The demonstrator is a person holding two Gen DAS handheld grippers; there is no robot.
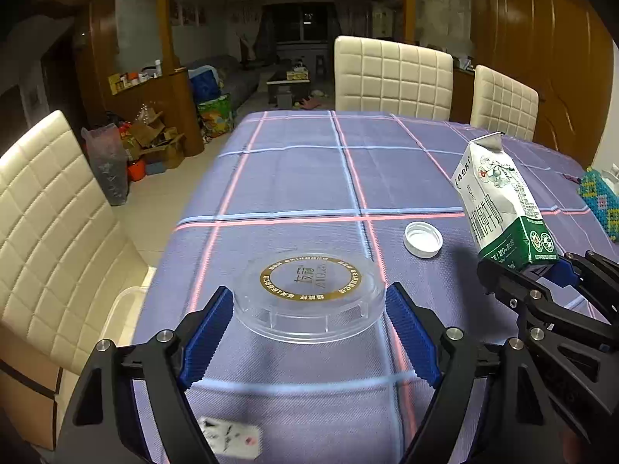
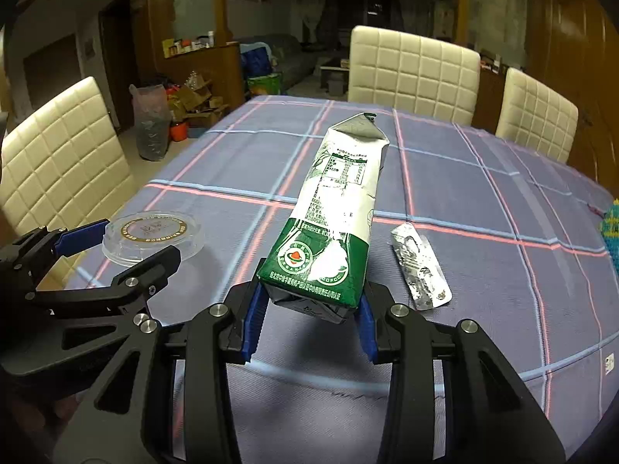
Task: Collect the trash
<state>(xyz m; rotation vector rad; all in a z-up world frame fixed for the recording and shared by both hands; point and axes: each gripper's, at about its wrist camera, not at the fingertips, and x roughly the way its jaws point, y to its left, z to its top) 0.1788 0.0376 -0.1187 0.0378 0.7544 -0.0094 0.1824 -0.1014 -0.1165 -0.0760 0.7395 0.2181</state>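
The right gripper (image 2: pixel 309 309) clamps the base of a green-and-white milk carton (image 2: pixel 340 208), lifted over the checked tablecloth (image 2: pixel 483 193). The left gripper (image 1: pixel 309 332) grips a clear round lid (image 1: pixel 309 294) across its width. Only the left view shows a white cap (image 1: pixel 423 239); only the right shows a foil blister pack (image 2: pixel 421 266).

plaid tablecloth (image 1: pixel 301 178), cream chairs (image 1: pixel 390 73), cardboard boxes (image 1: pixel 154 139)
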